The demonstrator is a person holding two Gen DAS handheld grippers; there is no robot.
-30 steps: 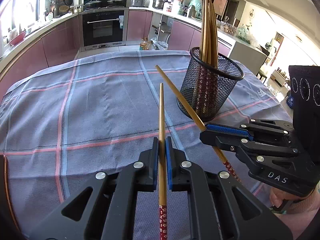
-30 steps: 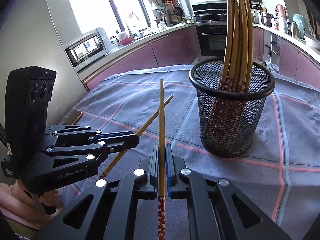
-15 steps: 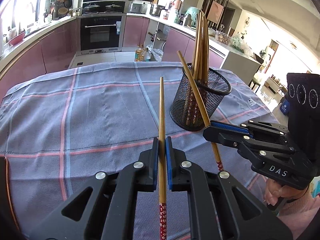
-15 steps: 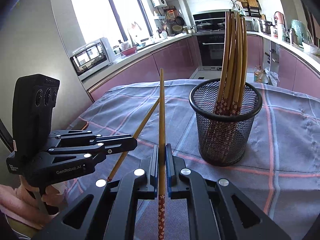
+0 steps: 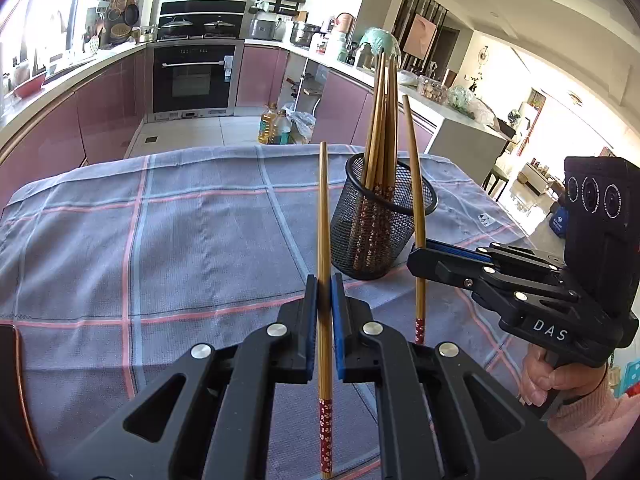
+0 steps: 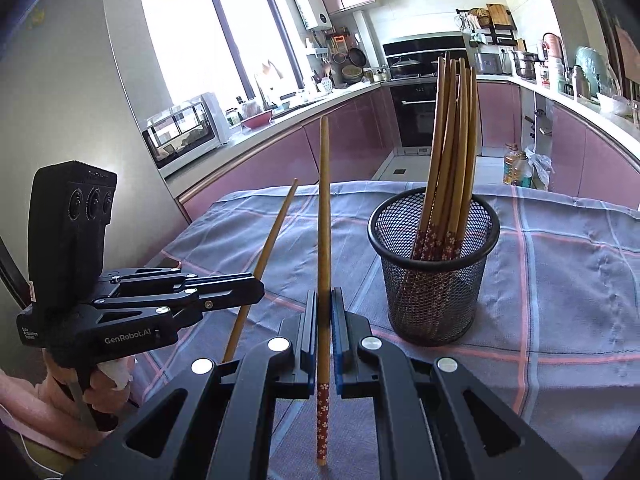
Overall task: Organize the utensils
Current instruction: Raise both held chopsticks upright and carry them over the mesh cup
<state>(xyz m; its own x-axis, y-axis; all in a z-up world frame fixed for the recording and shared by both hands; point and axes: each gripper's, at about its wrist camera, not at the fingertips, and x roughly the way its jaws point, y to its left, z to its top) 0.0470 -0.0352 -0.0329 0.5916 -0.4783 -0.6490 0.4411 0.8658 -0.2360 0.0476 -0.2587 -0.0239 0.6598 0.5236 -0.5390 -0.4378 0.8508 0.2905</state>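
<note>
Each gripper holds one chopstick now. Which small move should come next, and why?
Probably carry the right gripper with its chopstick over the mesh holder first: it is nearer, both chopsticks are off the cloth, and the others already stand inside.

Bench covering: grey-blue checked cloth with pink and pale blue stripes (image 5: 192, 240), spread flat. Built-in black oven with a steel bar handle (image 5: 192, 76), set in the far wall between glossy mauve cabinet doors (image 5: 108, 108). White countertop microwave with a glass door (image 6: 184, 132), on the counter under the large dark-framed window (image 6: 212, 36). Two clear plastic bottles of yellow oil (image 5: 276, 126), standing on the tiled floor beside a white plastic bag (image 5: 302, 120). White wall-mounted water heater (image 6: 312, 8).
</note>
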